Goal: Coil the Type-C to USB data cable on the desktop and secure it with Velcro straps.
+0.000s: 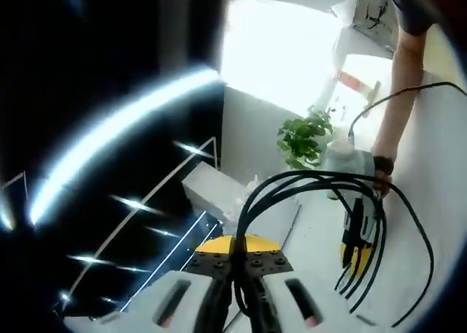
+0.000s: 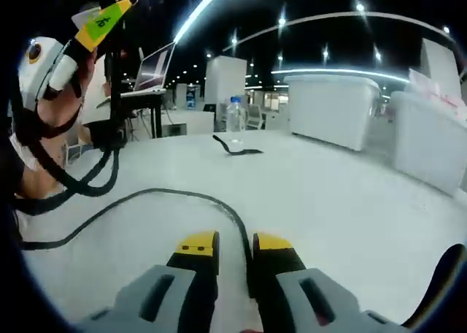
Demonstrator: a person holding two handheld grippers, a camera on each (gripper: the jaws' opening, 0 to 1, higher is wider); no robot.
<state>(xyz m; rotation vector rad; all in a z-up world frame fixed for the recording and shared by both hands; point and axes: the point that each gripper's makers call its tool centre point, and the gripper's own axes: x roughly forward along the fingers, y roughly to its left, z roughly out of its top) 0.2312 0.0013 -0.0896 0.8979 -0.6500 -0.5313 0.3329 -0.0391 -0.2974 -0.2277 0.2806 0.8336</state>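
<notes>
The left gripper [image 1: 235, 274] has its jaws pressed together on the black data cable [image 1: 306, 180], pinching several strands whose loops arch forward, lifted clear of the white desktop [image 1: 438, 201]. The right gripper [image 2: 233, 256] also pinches the cable: one strand runs between its yellow-tipped jaws and trails across the desktop toward the near left edge.

To coil well, I judge each new turn should be fed in at the same size as the others, with the left pinch kept firm so the bundle does not spring apart.

The left gripper view shows the loops, with the right gripper hanging among them, and a potted plant [image 1: 303, 137]. The right gripper view shows a black Velcro strap [image 2: 235, 147] lying mid-desktop beside a water bottle [image 2: 233, 118].
</notes>
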